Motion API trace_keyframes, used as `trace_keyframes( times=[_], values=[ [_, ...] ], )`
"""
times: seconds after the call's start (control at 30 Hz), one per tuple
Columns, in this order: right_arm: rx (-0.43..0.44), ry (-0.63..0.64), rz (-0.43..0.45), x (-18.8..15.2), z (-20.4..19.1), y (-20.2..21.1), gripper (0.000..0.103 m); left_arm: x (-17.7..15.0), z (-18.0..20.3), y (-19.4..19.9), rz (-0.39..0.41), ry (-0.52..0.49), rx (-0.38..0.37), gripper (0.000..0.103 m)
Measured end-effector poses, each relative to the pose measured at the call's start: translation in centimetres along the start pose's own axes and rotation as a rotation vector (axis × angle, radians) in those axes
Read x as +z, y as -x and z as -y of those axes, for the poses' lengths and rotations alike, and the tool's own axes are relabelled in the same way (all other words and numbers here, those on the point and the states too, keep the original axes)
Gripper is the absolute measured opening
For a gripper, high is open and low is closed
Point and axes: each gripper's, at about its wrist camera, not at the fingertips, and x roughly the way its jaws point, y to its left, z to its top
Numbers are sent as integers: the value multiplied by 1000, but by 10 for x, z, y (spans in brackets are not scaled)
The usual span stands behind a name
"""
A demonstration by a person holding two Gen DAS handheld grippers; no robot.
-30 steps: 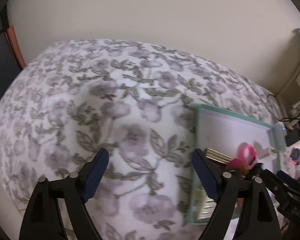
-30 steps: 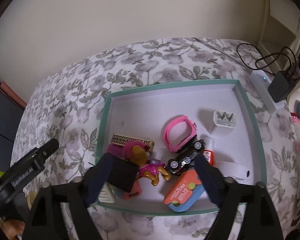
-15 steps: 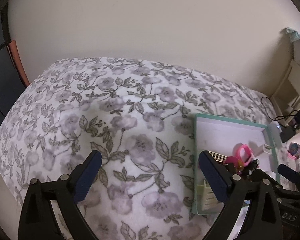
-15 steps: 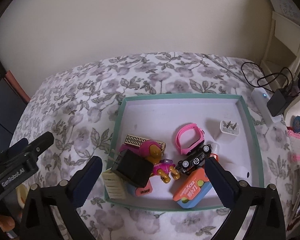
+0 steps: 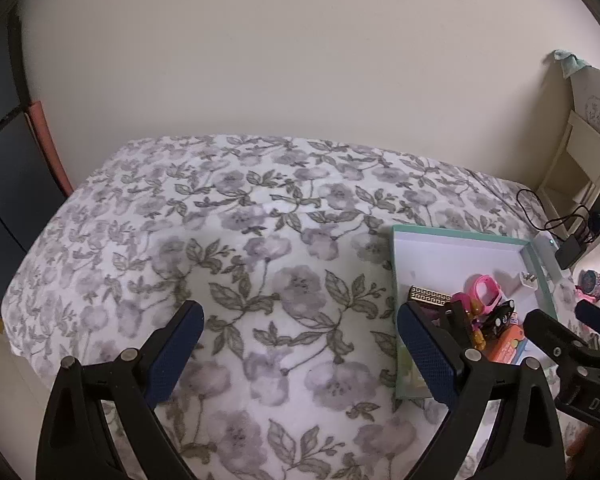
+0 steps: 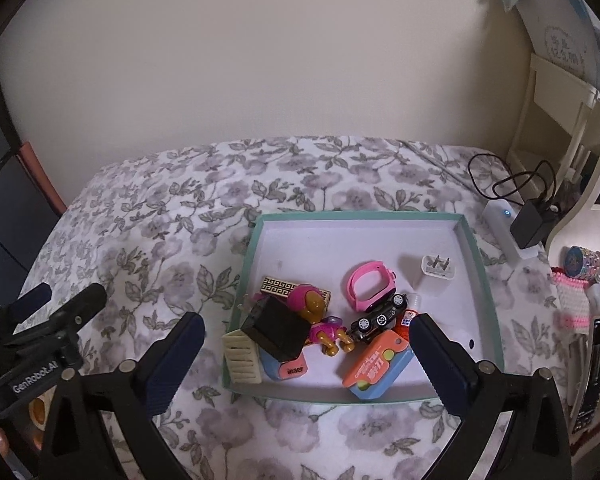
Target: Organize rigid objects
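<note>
toys heaped in tray (image 6: 482, 280), lower centre of right view: black box (image 6: 274, 330), watch (image 6: 370, 286), car (image 6: 378, 316). probably light, hard, slick plastic; best pinched across flat sides. right gripper (image 6: 306, 354) and left gripper (image 5: 300, 344) both wide, empty, over floral bed (image 5: 260, 240).

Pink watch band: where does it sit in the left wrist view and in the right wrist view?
Left wrist view: pink watch band at right, just beyond the right finger.
Right wrist view: pink watch band right of centre, inside the tray.
Shared landmark: the teal-rimmed tray.
</note>
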Motion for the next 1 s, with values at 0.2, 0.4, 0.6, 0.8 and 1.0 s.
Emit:
trace_keyframes(
  times=[0.2, 0.4, 0.6, 0.8, 1.0],
  values=[
    [-4, 26, 25, -8, -6, 15, 103, -8, -1, 9, 5, -25, 7, 98],
    [-11, 35, 45, -15, -6, 25, 103, -13, -5, 15, 2, -24, 56, 98],
    [-12, 40, 27, -21, -6, 23, 103, -17, -3, 8, -39, -43, 66, 97],
    [-22, 34, 20, -26, -4, 22, 103, -20, 1, 5, -60, -66, 78, 97],
    [-21, 15, 26, -26, 1, 24, 103, -22, 2, 4, -81, -77, 90, 97]
  ],
)
